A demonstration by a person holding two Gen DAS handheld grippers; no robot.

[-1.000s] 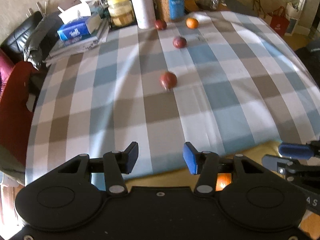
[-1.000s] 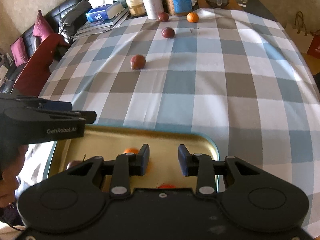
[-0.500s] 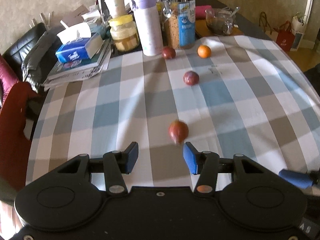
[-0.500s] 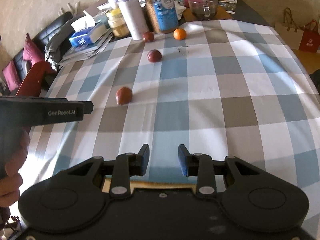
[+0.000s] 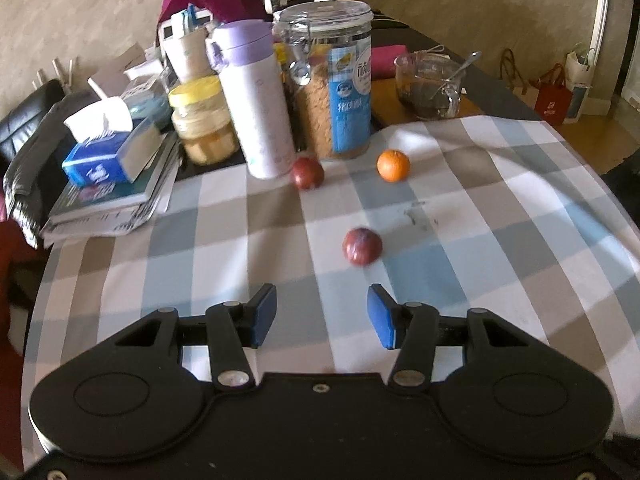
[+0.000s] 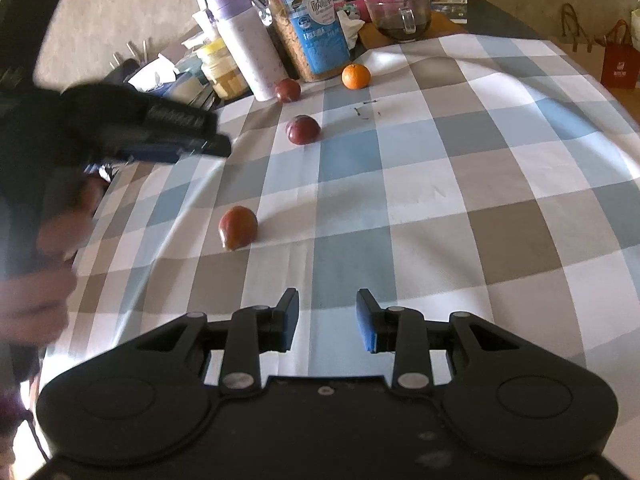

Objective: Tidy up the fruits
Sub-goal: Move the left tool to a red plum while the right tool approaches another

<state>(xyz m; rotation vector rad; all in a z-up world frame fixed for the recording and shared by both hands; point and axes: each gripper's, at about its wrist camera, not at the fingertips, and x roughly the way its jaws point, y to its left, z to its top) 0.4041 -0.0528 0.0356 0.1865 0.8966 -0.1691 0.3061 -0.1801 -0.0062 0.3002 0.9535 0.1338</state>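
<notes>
Red plum point(image 5: 362, 246) now lies just ahead of the left gripper point(image 5: 322, 316), which has advanced, gaping empty; right gripper point(image 6: 327, 320) likewise apart.

In the right wrist view the left gripper point(image 6: 168, 136) and the hand point(image 6: 44, 248) holding it are smeared by blur and cut off at the picture's left edge. The nearest plum point(image 5: 362, 246) looks soft in the left wrist view.
</notes>
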